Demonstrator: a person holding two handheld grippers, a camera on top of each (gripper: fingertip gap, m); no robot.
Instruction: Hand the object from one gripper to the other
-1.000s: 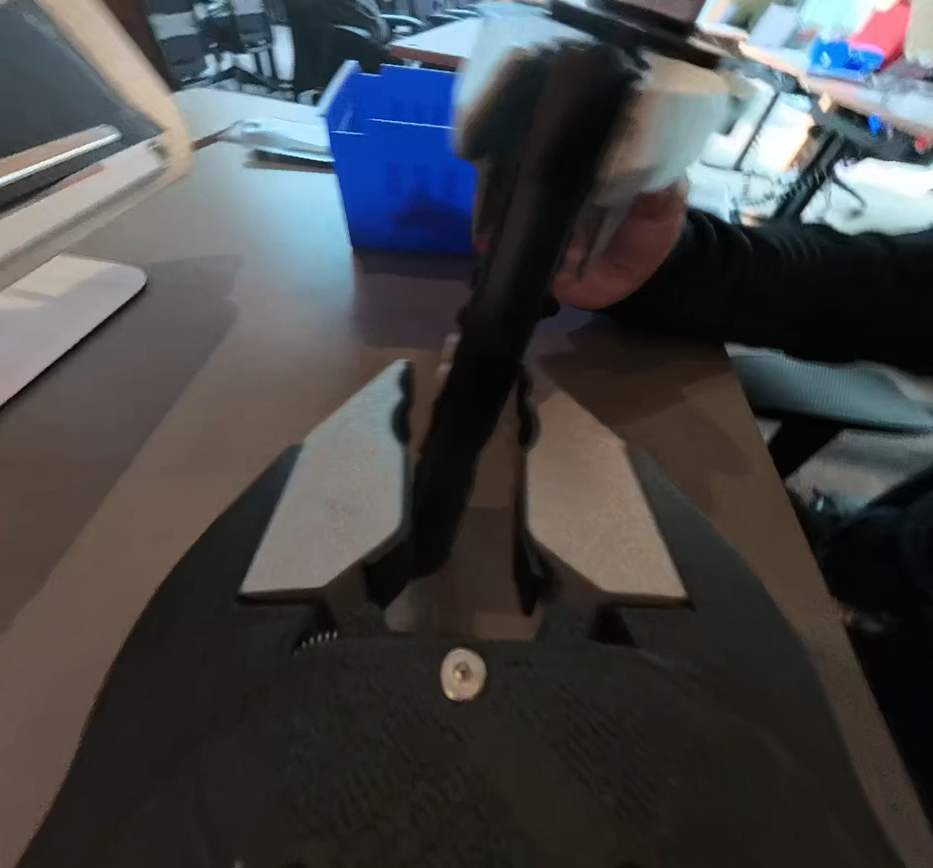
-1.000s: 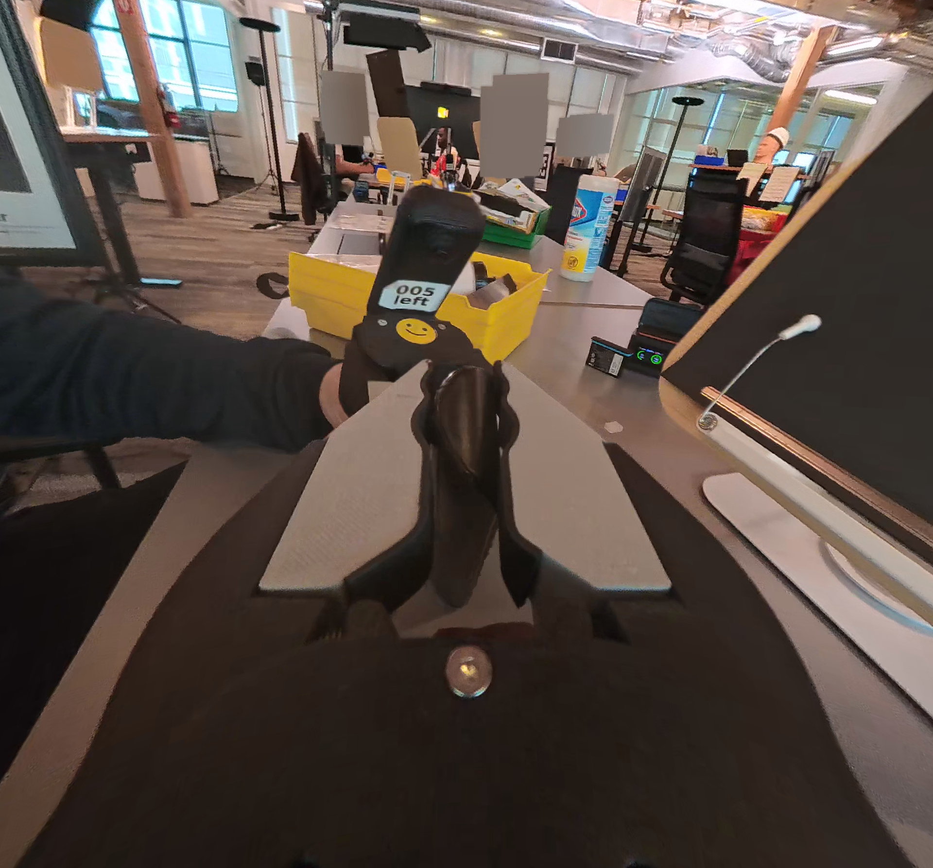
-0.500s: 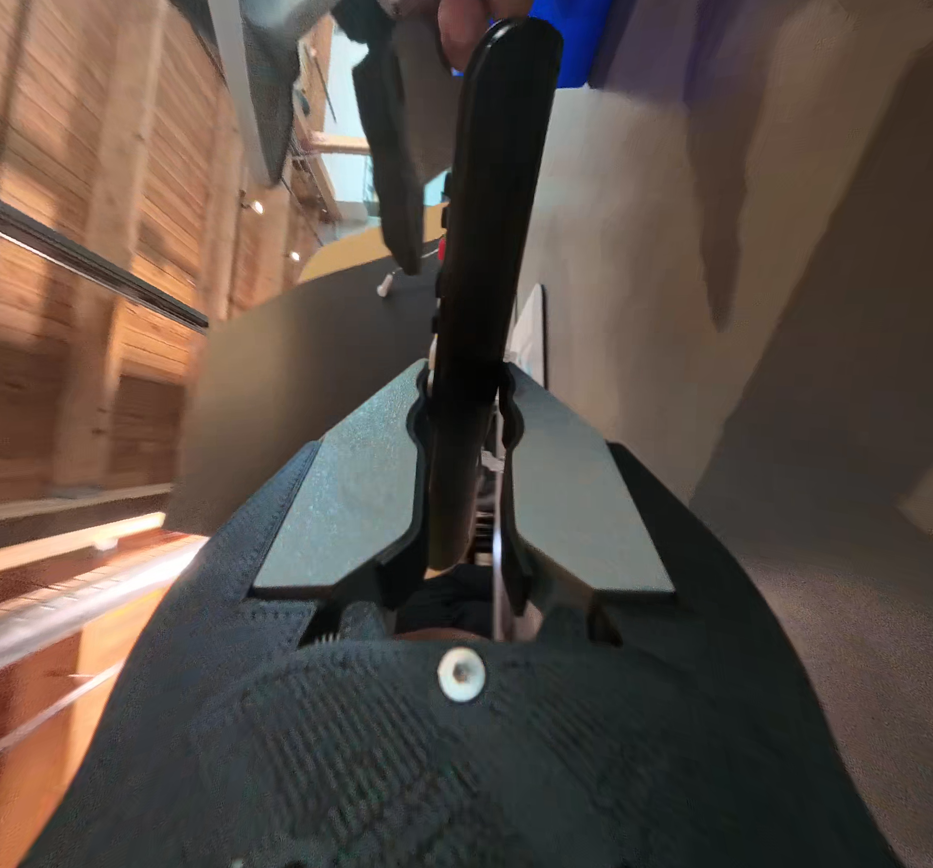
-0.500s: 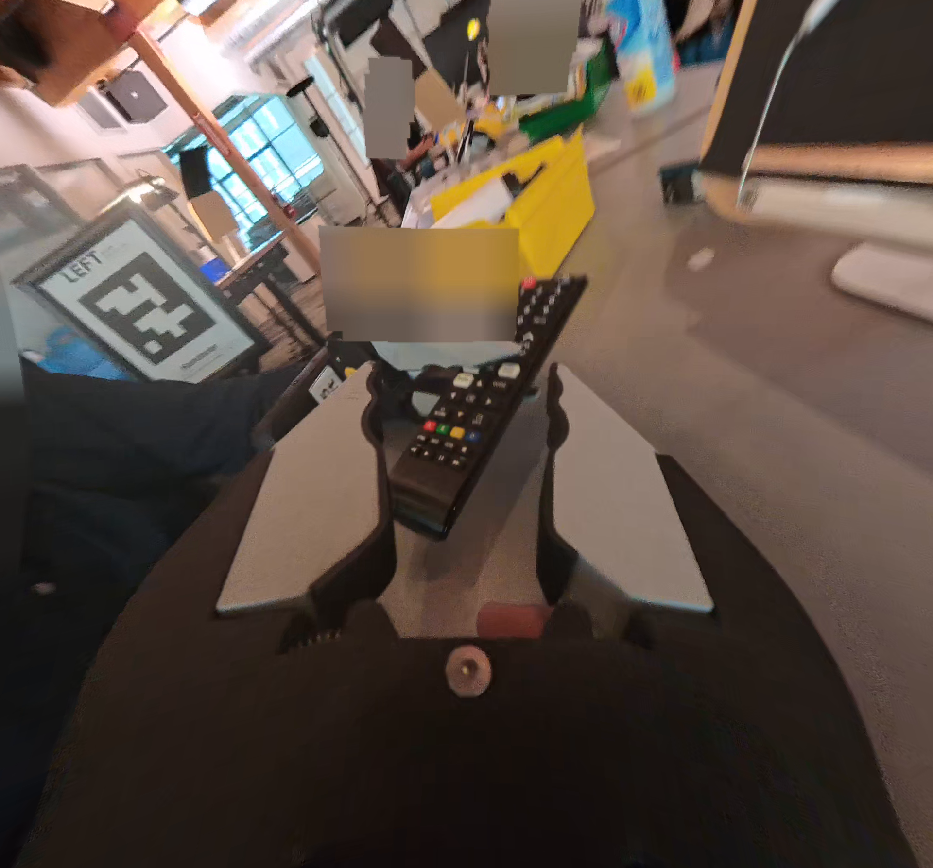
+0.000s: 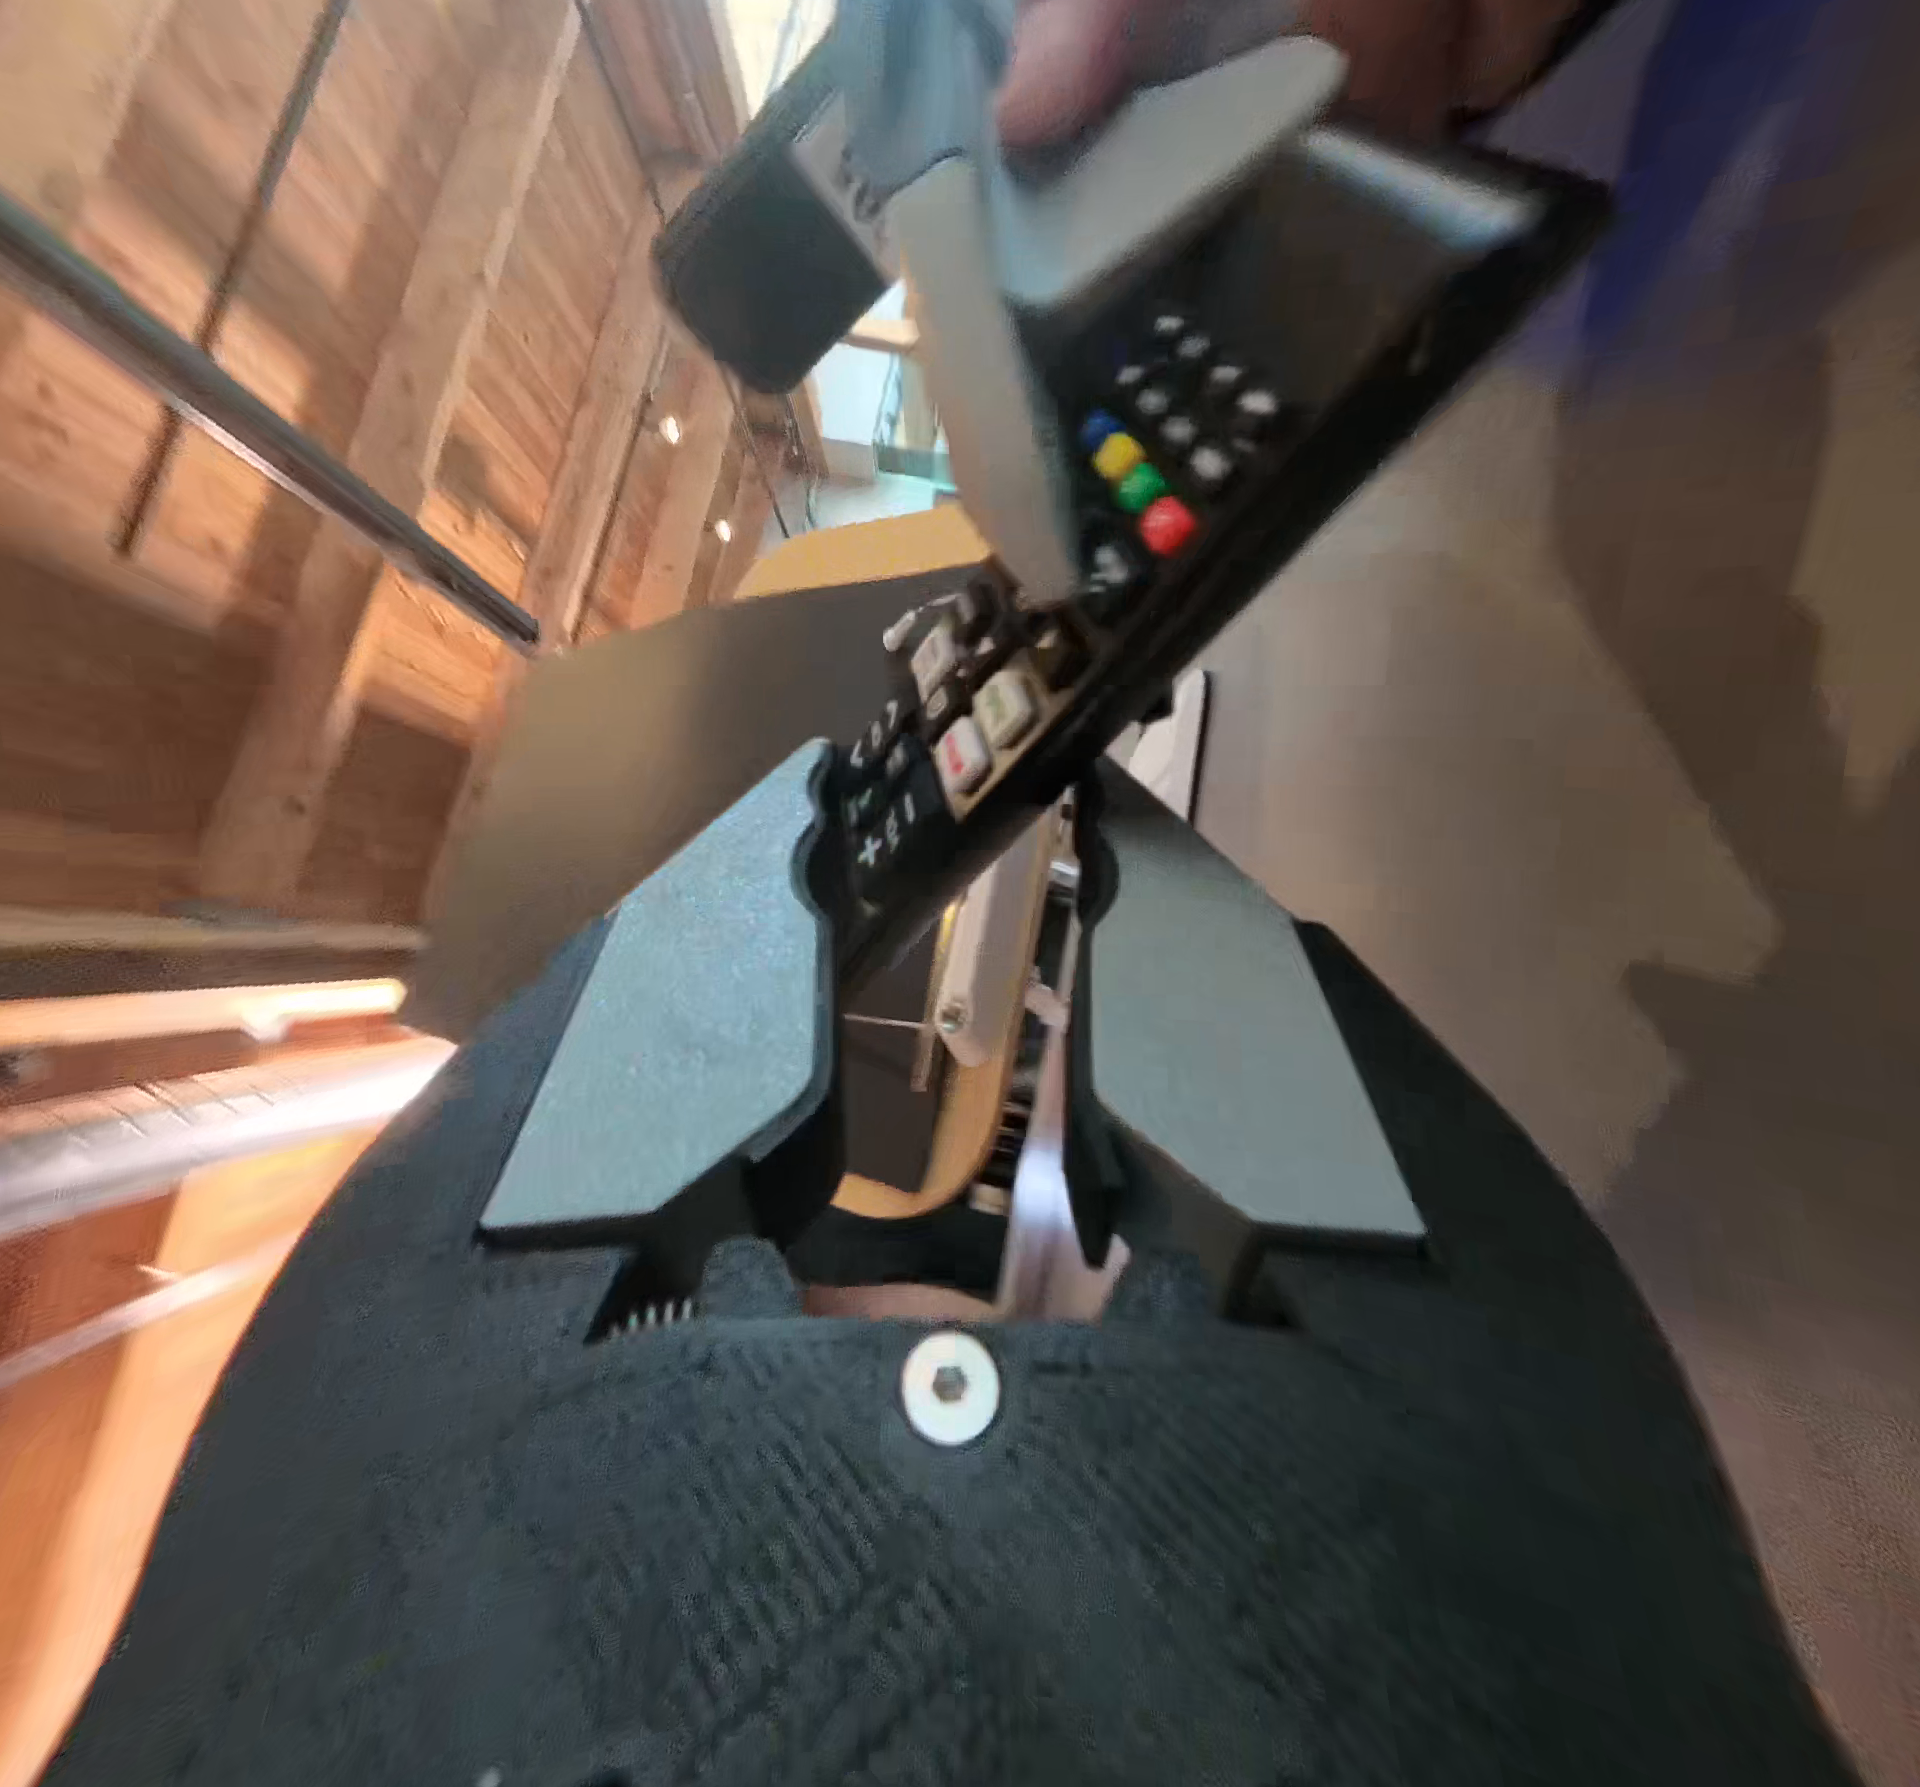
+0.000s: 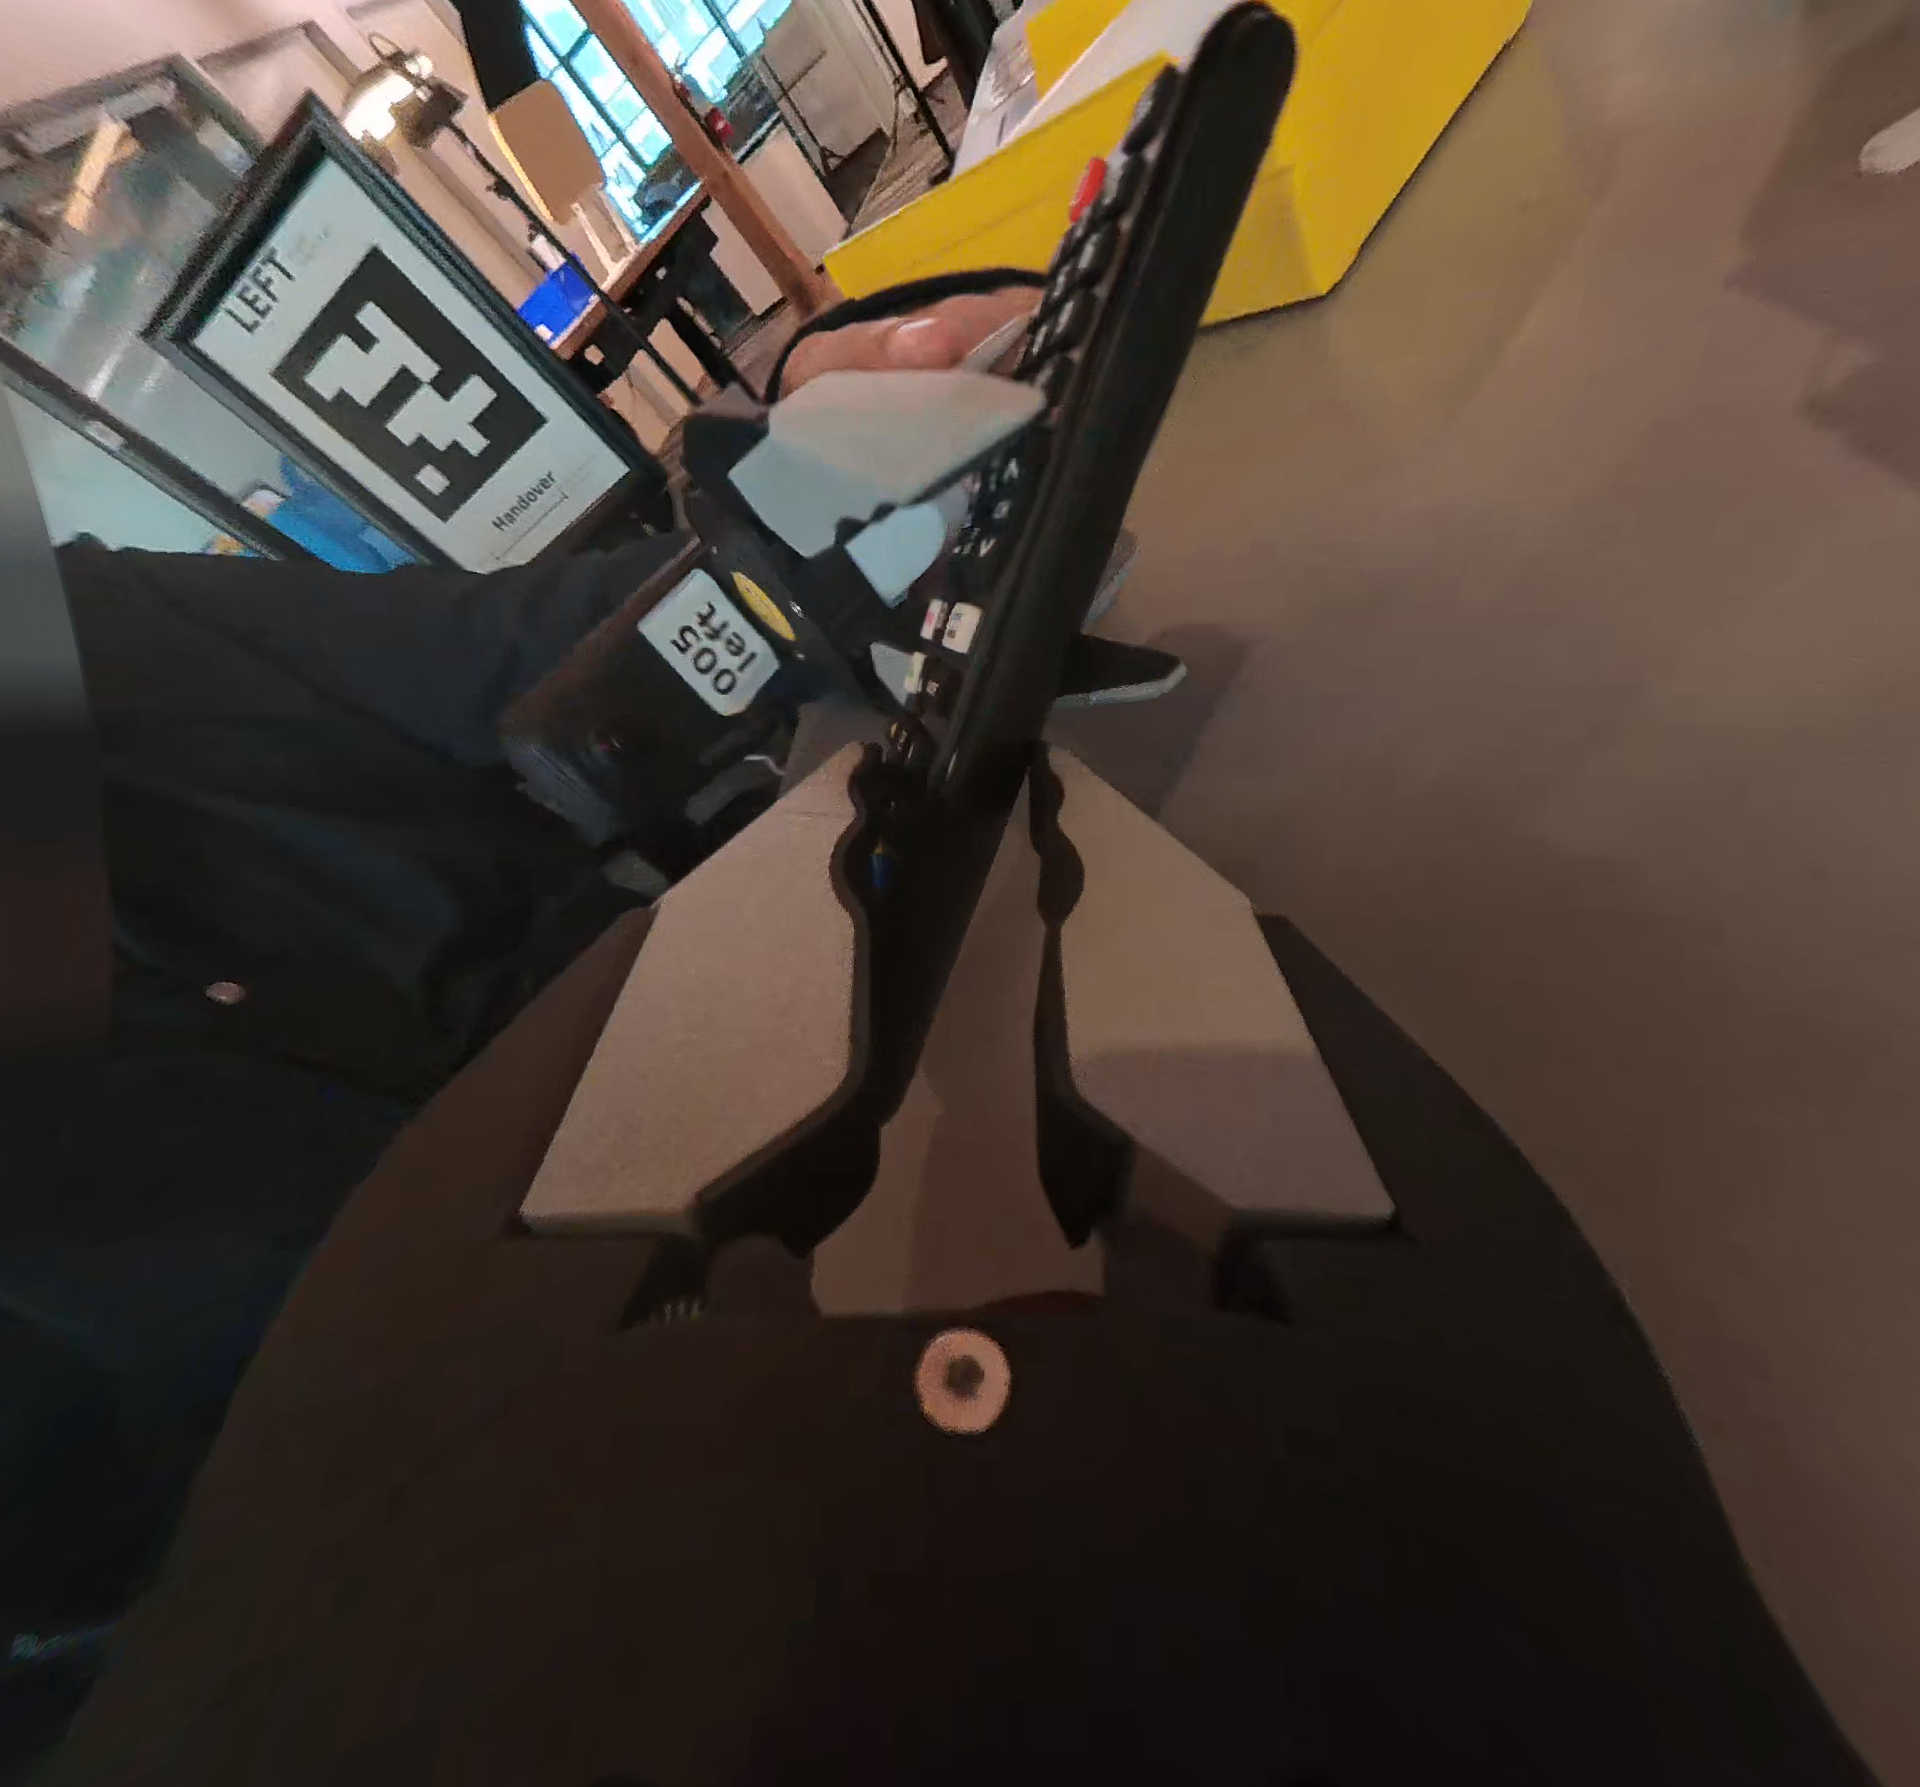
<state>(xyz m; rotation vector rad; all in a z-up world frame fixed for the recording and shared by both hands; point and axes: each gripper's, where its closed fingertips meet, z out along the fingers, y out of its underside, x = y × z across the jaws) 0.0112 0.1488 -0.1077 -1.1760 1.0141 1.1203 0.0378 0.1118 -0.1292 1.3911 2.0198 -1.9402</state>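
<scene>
A black remote control with coloured buttons hangs in the air between both grippers. In the left wrist view my left gripper is open: the remote's near end leans on the left pad, and there is a gap to the right pad. My right gripper is shut on the other end of the remote, which stands edge-on between its pads. In the left wrist view its grey fingers clamp the remote's far part. In the right wrist view the left gripper's fingers sit on either side of the remote.
A grey-brown table lies below. A yellow bin stands at the far end. A framed marker sign stands at the left behind a person's dark sleeve. A monitor is behind the left gripper. My right fingertips sit around 5 cm from my left ones.
My right gripper opened wide, then closed on the remote. My left gripper closed on it, then opened, and the remote turned in its jaws to show its buttons. Both grippers tilted.
</scene>
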